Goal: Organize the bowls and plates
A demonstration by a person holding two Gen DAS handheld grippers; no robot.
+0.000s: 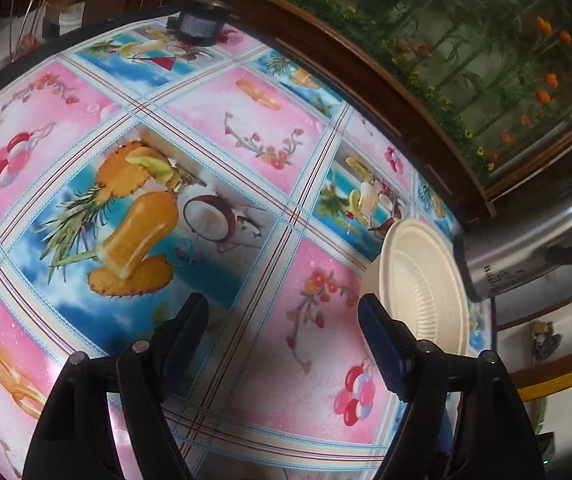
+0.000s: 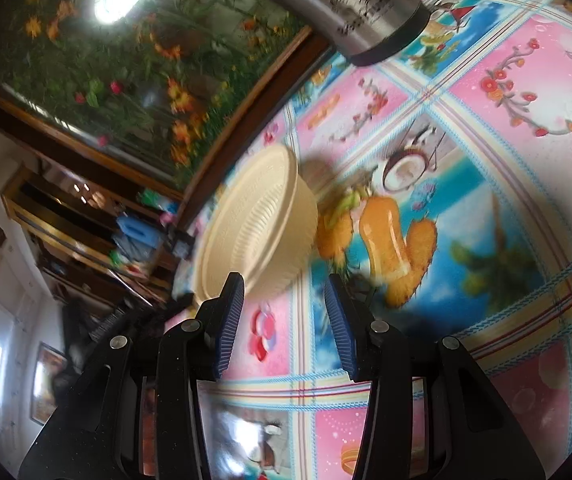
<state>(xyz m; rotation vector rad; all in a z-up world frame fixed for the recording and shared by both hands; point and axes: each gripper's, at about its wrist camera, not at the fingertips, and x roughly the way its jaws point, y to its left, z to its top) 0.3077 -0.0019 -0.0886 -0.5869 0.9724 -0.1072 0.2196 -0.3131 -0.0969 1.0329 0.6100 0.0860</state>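
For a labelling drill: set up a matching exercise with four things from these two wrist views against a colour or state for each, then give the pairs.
Things:
1. bowl
2. kettle
3. left gripper
4. tablecloth

Colour or state:
A. shiny steel with a black base
B. jaws wide apart, nothing between them
C. cream, ribbed, upside down
D. pink and blue squares with fruit prints

Pairs: 1-C, 2-A, 3-B, 4-D

The tablecloth [image 1: 214, 128] is checked in pink floral and blue fruit squares; the bowl [image 2: 262, 224] is cream and ribbed; the kettle [image 2: 358, 12] is steel with a black base.
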